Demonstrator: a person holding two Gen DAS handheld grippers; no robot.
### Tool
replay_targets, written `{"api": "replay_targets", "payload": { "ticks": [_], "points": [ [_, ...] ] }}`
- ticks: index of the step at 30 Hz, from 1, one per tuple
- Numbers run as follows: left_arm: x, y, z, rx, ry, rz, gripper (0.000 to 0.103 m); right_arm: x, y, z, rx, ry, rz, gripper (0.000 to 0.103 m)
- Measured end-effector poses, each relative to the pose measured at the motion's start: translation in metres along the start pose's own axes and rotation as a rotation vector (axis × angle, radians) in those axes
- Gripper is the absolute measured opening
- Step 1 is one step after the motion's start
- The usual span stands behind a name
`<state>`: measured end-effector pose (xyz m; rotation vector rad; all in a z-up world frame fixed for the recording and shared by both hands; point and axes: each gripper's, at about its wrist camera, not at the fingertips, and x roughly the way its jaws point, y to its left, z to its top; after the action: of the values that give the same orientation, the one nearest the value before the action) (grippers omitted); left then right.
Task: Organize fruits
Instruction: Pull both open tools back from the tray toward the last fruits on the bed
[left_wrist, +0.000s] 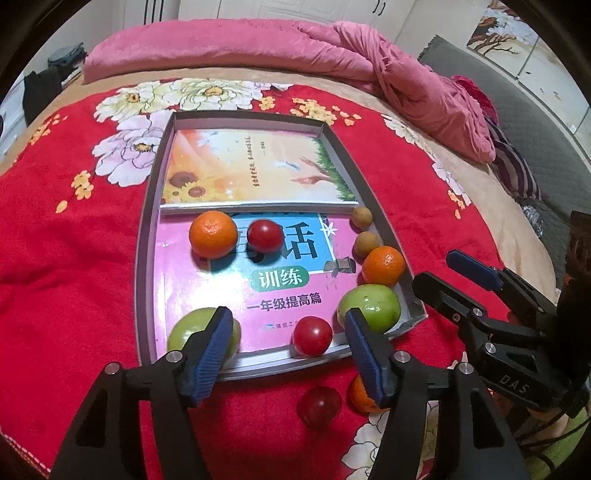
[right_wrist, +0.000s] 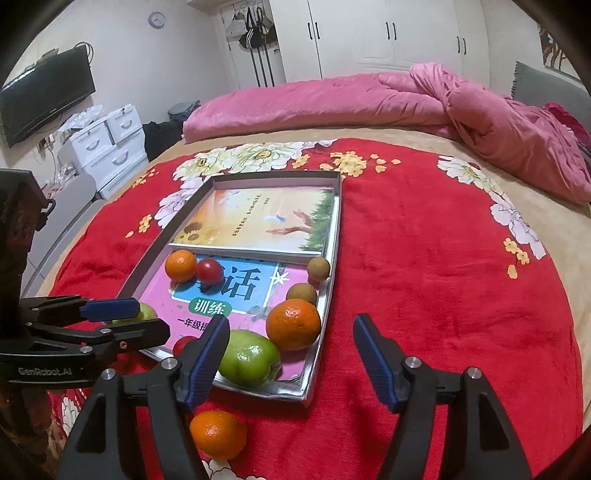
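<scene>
A grey tray (left_wrist: 144, 236) lined with two books lies on the red blanket. In it are two oranges (left_wrist: 213, 233) (left_wrist: 383, 266), two green apples (left_wrist: 369, 307) (left_wrist: 201, 329), two red tomatoes (left_wrist: 264, 235) (left_wrist: 312, 335) and two brown longans (left_wrist: 361, 216). Outside the tray's near edge lie a red tomato (left_wrist: 320, 406) and an orange (right_wrist: 218, 434). My left gripper (left_wrist: 288, 350) is open and empty over the tray's near edge. My right gripper (right_wrist: 290, 354) is open and empty above the tray's near right corner (right_wrist: 295, 391); it also shows in the left wrist view (left_wrist: 443, 273).
A crumpled pink duvet (right_wrist: 480, 110) lies along the bed's far side. A grey headboard (left_wrist: 517, 122) is on the right. White drawers (right_wrist: 107, 147) and a wall TV (right_wrist: 48, 96) stand to the left of the bed.
</scene>
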<state>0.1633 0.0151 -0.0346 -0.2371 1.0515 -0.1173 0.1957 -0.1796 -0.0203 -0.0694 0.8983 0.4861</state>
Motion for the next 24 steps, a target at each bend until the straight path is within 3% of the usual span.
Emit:
{"api": "replay_targets", "payload": {
  "ticks": [6, 24],
  "points": [
    [-0.012, -0.003, 0.002, 0.009, -0.024, 0.013, 0.075, -0.009, -0.003, 0.001, 0.018, -0.023, -0.013, 0.077],
    [-0.041, -0.005, 0.002, 0.014, -0.087, 0.047, 0.077, -0.044, 0.005, 0.010, 0.010, -0.127, -0.021, 0.091]
  ]
}}
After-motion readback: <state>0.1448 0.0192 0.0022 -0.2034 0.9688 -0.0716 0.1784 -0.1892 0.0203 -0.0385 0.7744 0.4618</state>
